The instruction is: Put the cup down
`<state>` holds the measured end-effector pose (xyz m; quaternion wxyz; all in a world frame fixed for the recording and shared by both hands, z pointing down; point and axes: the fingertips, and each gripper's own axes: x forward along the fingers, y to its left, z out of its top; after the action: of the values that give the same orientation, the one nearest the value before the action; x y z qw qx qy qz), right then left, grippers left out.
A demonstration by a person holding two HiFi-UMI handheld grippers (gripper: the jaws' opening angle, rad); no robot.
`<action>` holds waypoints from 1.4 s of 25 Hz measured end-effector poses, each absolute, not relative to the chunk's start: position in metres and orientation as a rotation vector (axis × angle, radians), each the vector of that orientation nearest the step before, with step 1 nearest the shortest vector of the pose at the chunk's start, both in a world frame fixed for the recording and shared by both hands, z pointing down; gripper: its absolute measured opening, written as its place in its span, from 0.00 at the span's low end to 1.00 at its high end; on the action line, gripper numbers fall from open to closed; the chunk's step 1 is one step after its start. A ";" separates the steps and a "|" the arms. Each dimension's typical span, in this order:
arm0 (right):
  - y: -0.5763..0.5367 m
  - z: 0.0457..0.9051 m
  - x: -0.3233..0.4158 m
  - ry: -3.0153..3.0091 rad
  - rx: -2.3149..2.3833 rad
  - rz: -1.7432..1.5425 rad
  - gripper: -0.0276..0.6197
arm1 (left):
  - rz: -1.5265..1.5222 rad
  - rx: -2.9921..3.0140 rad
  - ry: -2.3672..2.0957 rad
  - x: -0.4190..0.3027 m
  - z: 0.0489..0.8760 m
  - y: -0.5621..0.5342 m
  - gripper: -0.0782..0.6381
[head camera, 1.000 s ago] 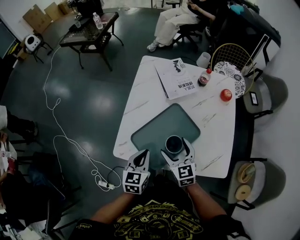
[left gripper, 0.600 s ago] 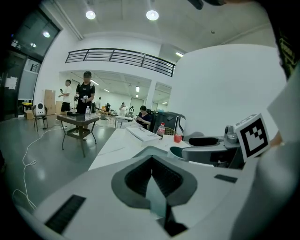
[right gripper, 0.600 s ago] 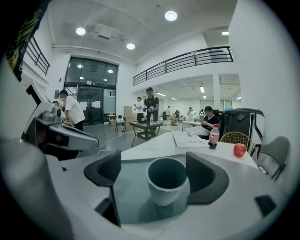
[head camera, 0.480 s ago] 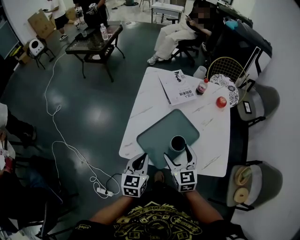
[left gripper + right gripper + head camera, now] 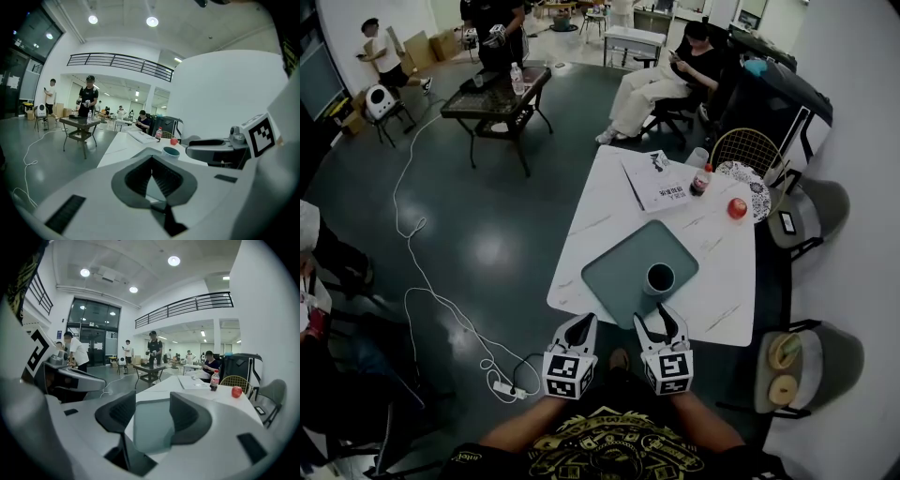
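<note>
1. Backed away since a second ago, the right gripper [image 5: 658, 317] no longer straddles the cup [image 5: 659, 278]. Its tips now sit just short of the cup, apart from it.
2. Its fingers [image 5: 117, 416] are part-way open and closing. Nothing stands between them, and only the tray [image 5: 152, 427] shows through the gap.
3. Over the same second the left gripper [image 5: 581, 324] has barely shifted and lies beside the right one at the table's near edge. Its fingers [image 5: 136, 176] meet at the tips and grip nothing.
4. The cup stands upright and free on the grey-green tray, toward the tray's right near corner. In the left gripper view the cup [image 5: 170, 152] shows as a teal rim beyond the jaws.
5. The tray lies at an angle on the near half of the white marble table [image 5: 609, 211].
6. At the far end of the table lie an open booklet [image 5: 661, 181], a dark-drink bottle [image 5: 701, 180], a red apple [image 5: 737, 208] and a clear tumbler [image 5: 697, 157], all well apart from the tray.
7. A wire-backed chair [image 5: 750, 148] stands at the table's far right corner.
8. A seated person [image 5: 652, 80] is beyond the table's far end.
</note>
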<state>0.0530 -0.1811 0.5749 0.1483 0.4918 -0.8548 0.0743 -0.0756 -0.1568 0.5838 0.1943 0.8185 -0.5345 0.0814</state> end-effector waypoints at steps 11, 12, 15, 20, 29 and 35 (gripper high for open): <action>-0.114 0.569 0.029 -2.452 1.380 0.208 0.09 | 0.200 2.311 -1.502 -0.093 0.573 -0.103 0.13; -0.110 0.567 0.026 -2.453 1.376 0.204 0.08 | 0.198 2.314 -1.503 -0.095 0.572 -0.099 0.13; -0.097 0.565 0.020 -2.456 1.361 0.206 0.05 | 0.196 2.320 -1.507 -0.098 0.568 -0.088 0.13; -0.073 0.558 0.018 -2.444 1.349 0.215 0.05 | 0.178 2.328 -1.489 -0.094 0.564 -0.061 0.13; -0.046 0.555 0.017 -2.484 1.272 0.224 0.05 | 0.144 2.335 -1.527 -0.093 0.557 -0.034 0.13; -0.032 0.546 0.041 -2.517 1.217 0.175 0.05 | 0.149 2.295 -1.552 -0.069 0.559 -0.018 0.13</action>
<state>0.0412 -0.0318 0.5465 0.1694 0.4283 -0.8855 0.0617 -0.0694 -0.0178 0.5588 0.1823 0.8133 -0.5501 0.0528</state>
